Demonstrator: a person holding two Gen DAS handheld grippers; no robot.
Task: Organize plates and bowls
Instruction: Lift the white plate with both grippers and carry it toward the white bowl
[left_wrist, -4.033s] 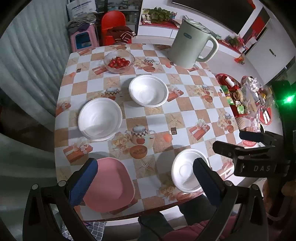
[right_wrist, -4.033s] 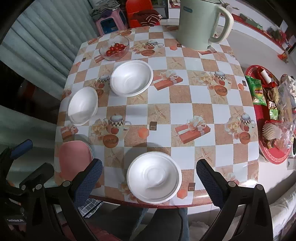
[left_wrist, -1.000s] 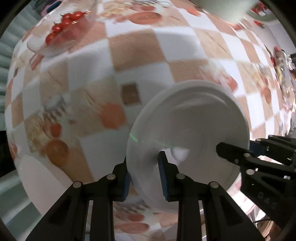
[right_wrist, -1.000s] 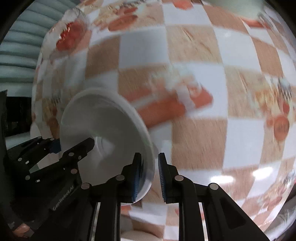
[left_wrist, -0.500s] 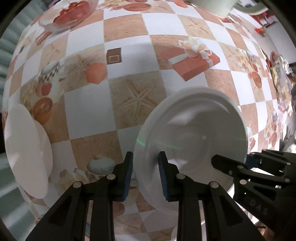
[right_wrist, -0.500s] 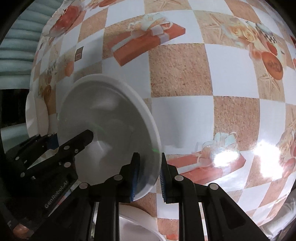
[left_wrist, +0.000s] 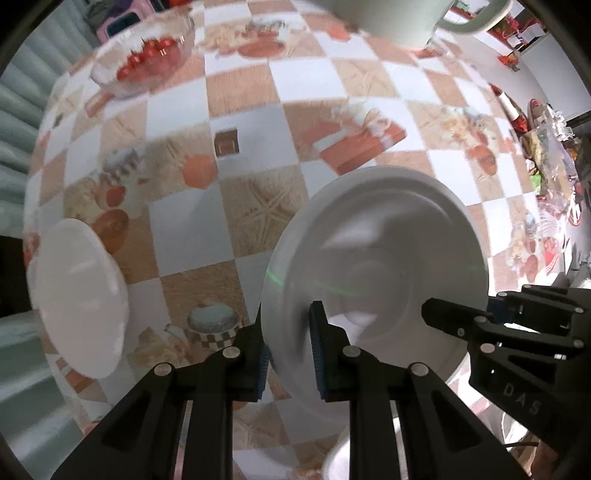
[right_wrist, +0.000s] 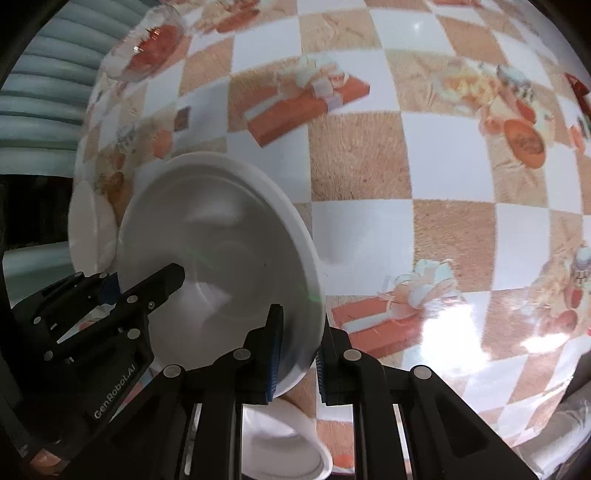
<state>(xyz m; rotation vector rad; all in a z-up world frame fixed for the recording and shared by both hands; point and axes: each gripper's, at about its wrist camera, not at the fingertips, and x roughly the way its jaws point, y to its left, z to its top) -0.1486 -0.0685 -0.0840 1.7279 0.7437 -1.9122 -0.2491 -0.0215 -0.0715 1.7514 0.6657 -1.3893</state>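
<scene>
Both my grippers clamp one white bowl (left_wrist: 373, 258) above the checkered tablecloth (left_wrist: 251, 85).
Left gripper (left_wrist: 290, 350) pinches its near rim; right gripper (right_wrist: 295, 354) pinches the opposite rim.

White bowls: 3 total. 1 held bowl (left_wrist: 373, 280), approx 4 o'clock in left wrist view; 1 side bowl (left_wrist: 77, 299) at 9 o'clock; 1 low bowl (left_wrist: 341, 456) at 6 o'clock, partly hidden. Glass bowl (left_wrist: 144, 62) w/ red tomatoes: 1, at 11 o'clock; tomato no. too blurred to count. Kettle (left_wrist: 391, 18): 1, at 12 o'clock, cropped. Grippers: 2, left gripper (left_wrist: 288, 332) and right gripper (right_wrist: 299, 332), both clamped on the held bowl's rim. Table (left_wrist: 243, 85) w/ checked cloth: 1.
</scene>
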